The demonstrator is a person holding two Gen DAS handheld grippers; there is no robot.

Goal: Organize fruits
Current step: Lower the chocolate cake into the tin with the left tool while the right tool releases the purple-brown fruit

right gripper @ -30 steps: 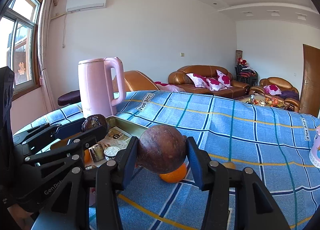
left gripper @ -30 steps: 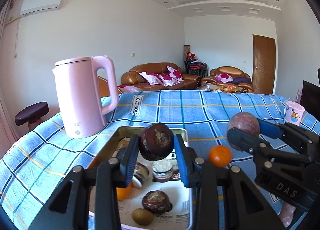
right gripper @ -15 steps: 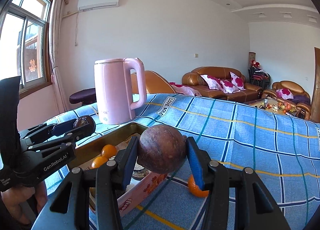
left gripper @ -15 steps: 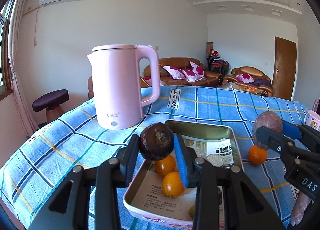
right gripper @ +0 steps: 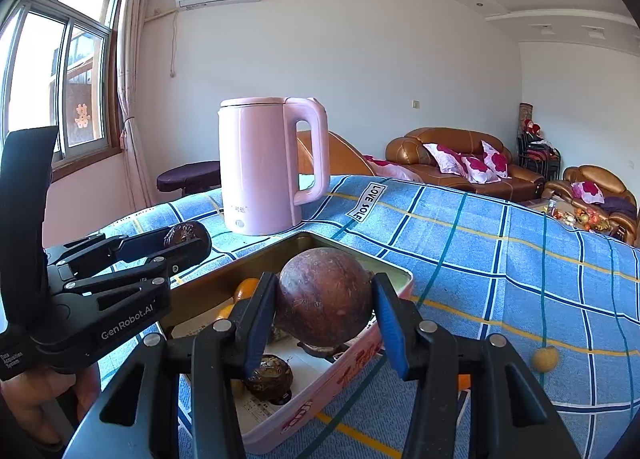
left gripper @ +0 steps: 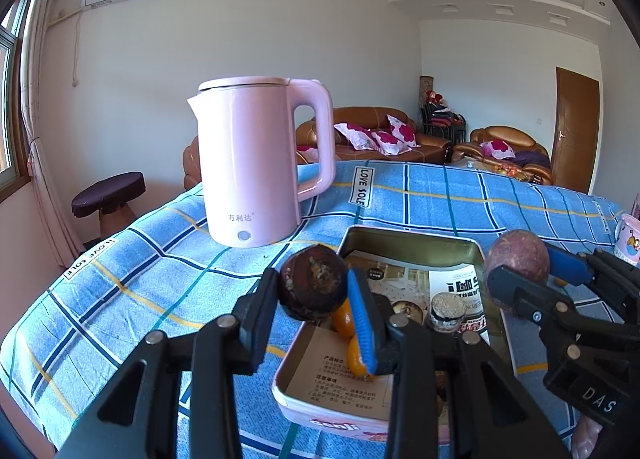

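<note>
1. While both hands hold their tools above the tin tray (left gripper: 400,237), the left gripper (left gripper: 316,291) has its fingers (left gripper: 362,323) clamped on a dark wrinkled fruit (left gripper: 312,287), held over the tray's left rim.
2. The right gripper (right gripper: 326,309) has its fingers (right gripper: 390,323) clamped on a larger round brown fruit (right gripper: 324,295), held above the tray's near side.
3. Inside the tray, on printed paper, lie oranges (right gripper: 246,289), another dark fruit (right gripper: 270,377) and a small jar (left gripper: 446,309).
4. On the blue checked tabletop (right gripper: 500,259), just right of the tray, lies a small yellow fruit (right gripper: 545,359).
5. Beyond the tray a pink kettle (left gripper: 256,163) stands upright, handle to the right.
6. Farthest back are brown sofas (right gripper: 452,155) against the wall.
</note>
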